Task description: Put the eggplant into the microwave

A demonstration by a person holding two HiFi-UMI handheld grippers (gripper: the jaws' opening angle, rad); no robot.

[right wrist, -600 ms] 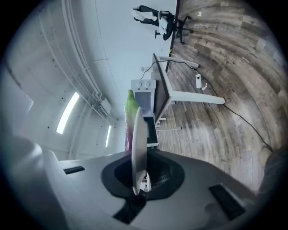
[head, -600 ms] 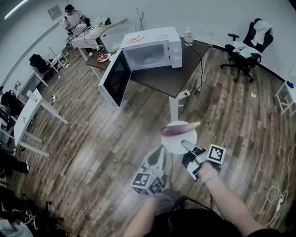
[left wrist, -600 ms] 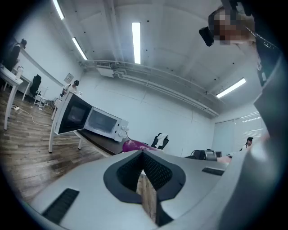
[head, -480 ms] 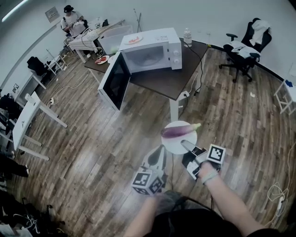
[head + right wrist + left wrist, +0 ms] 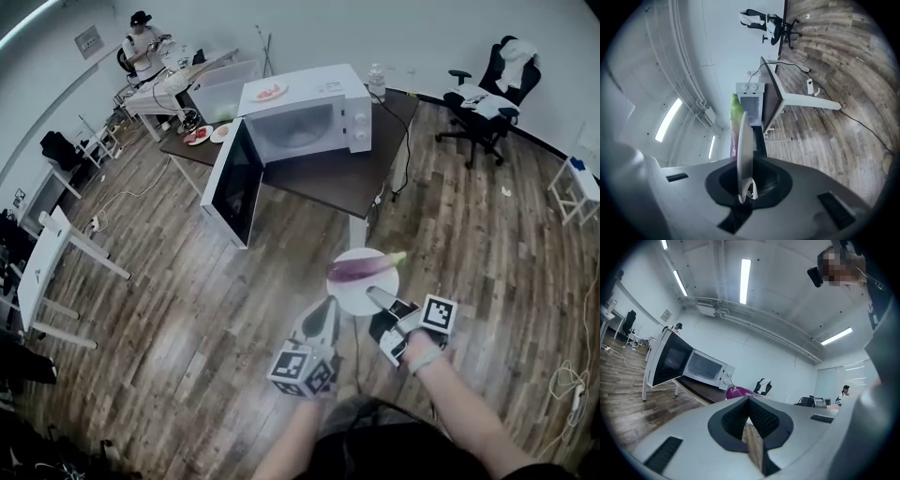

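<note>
**Carry the plate level to the open microwave**

Trust the right claw (image 5: 378, 298) as it stands: pinched tight on the near rim of the white plate (image 5: 367, 289), holding it flat. Mind the eggplant (image 5: 362, 266) lying loose across the plate's far half, green end to the right, and probably quick to roll at any tip or jerk. Leave the left claw (image 5: 322, 315), pressed together on nothing just left of the plate, free to steady the rim if needed. Move slowly toward the microwave (image 5: 305, 108) on the far tabletop (image 5: 347, 178). Pass right of the door (image 5: 234, 183) hanging wide open, then feed the plate straight into the cavity.
</note>
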